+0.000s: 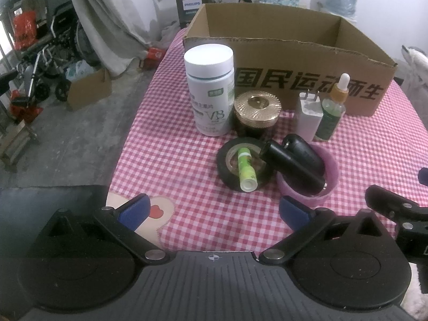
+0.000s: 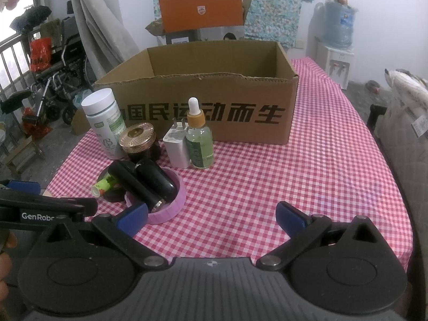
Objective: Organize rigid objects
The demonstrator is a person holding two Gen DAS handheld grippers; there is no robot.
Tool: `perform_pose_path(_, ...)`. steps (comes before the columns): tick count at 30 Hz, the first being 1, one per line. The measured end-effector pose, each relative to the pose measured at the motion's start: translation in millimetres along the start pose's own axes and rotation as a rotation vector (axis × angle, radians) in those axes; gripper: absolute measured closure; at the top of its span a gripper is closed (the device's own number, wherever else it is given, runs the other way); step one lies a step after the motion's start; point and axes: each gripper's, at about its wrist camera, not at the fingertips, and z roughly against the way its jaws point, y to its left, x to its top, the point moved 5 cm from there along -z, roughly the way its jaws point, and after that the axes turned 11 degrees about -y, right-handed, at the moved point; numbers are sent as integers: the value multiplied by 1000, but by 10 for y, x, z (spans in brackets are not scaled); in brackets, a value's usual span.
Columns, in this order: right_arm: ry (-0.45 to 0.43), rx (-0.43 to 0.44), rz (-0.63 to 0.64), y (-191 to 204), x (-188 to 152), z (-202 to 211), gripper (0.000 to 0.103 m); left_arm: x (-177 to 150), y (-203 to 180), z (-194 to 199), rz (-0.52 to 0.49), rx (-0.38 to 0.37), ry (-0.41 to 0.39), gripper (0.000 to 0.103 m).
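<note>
Two open grippers are hovering short of the clutter, and I am holding nothing in either: my left gripper [image 1: 212, 210] and my right gripper [image 2: 212, 218] both have their blue pads spread wide over the checked cloth [image 2: 294, 187]. I am looking at a cluster standing just in front of the cardboard box [image 2: 203, 99], which is sitting open-topped at the far side. The white pill bottle [image 1: 210, 88], gold-lidded jar [image 1: 256, 115], white charger [image 1: 307, 117] and dropper bottle [image 1: 331, 112] are standing upright in a row against the box wall. Nearer me, a green tube [image 1: 246, 168] is lying across a black tape roll [image 1: 240, 165], its long axis running roughly toward my left gripper, cap end nearest. Just beside it, two black cylinders [image 1: 297, 163] are lying slantwise in the pink ring [image 1: 321, 195]. I am judging the left gripper the better placed, since the tube lies almost straight ahead of it, while from my right it sits off to the left.
</note>
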Motion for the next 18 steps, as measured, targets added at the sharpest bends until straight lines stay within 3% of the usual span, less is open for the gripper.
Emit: perform_pose_path(18,-9,-3,-9,-20,6,-4,0,-16,30,-39,5,6,14,0)
